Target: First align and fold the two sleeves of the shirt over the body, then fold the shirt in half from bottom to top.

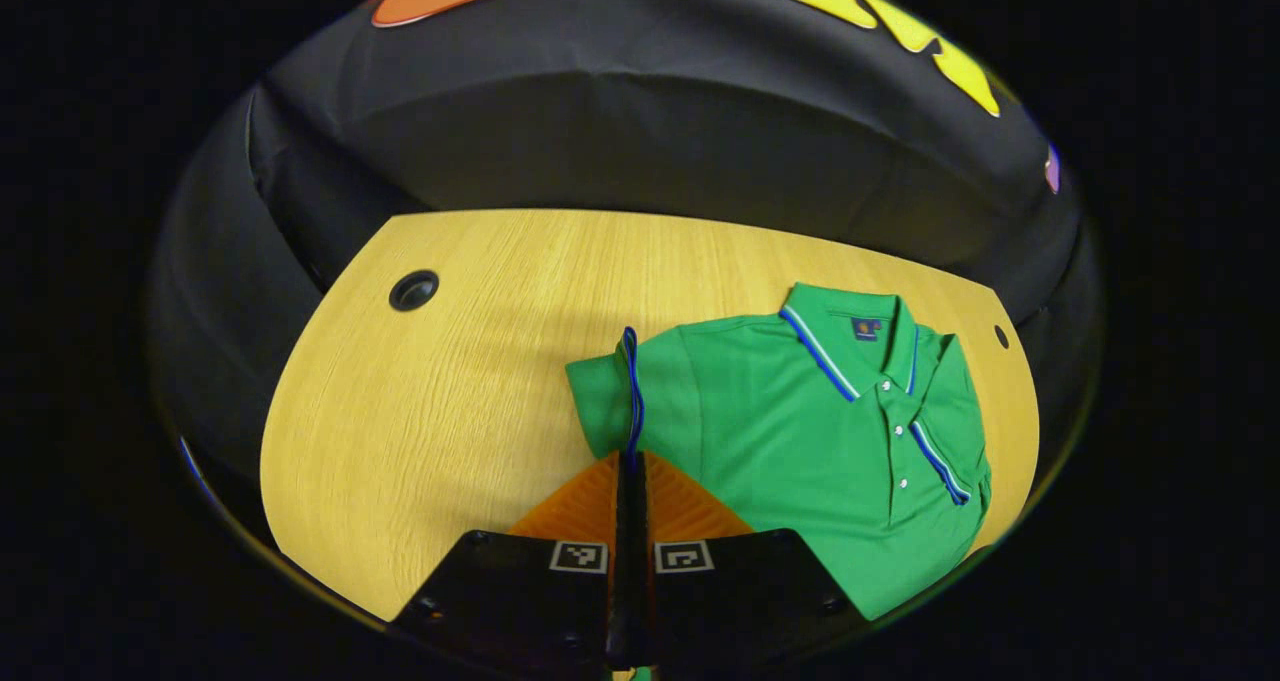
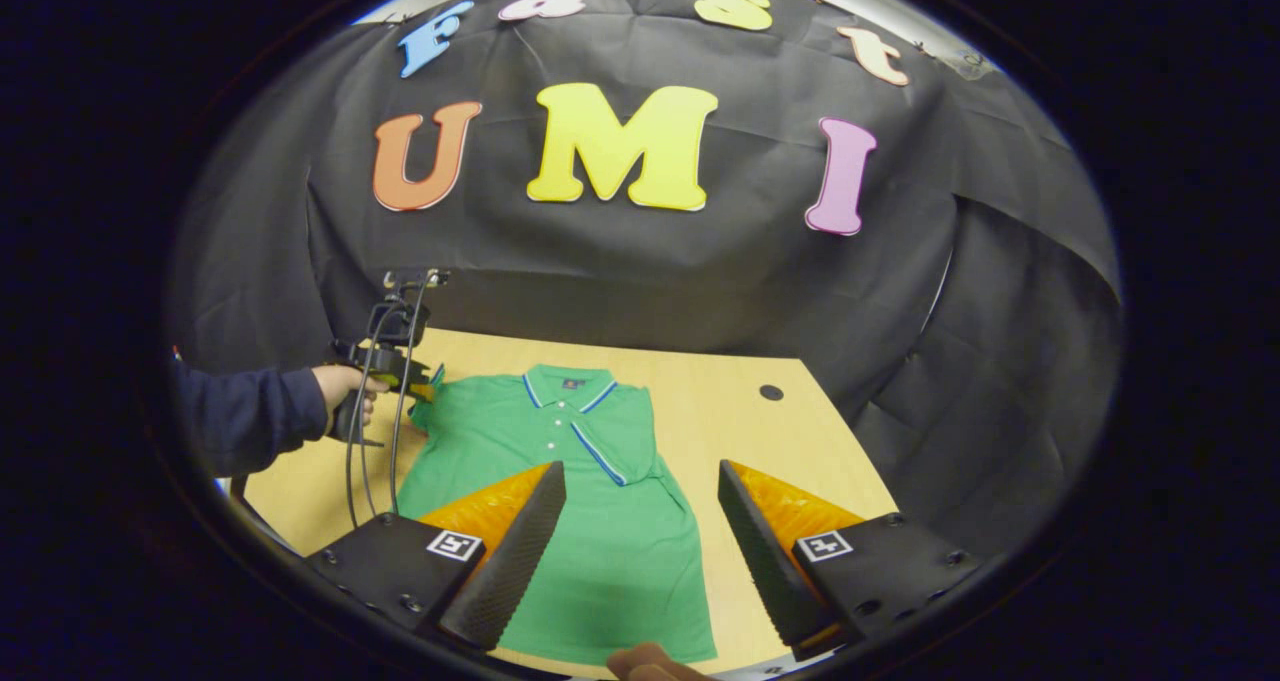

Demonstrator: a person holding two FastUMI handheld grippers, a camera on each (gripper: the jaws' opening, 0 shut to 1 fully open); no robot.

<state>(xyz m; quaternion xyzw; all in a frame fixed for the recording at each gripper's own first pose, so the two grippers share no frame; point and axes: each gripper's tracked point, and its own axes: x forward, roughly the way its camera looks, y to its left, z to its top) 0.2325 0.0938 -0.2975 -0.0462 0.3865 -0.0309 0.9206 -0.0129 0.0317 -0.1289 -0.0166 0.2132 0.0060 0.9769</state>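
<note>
The left gripper (image 1: 630,461) is pinching the blue-edged cuff of the shirt's (image 1: 800,441) left sleeve (image 1: 615,391). The right gripper (image 2: 640,521) is hovering spread above the shirt lying flat on the wooden table (image 1: 450,411).

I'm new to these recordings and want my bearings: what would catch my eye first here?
The green polo shirt lying flat on the wooden table, one sleeve already folded over its body. At the other sleeve the left gripper is shut on the blue-trimmed cuff, while the right gripper hangs open above the shirt's lower half.
</note>
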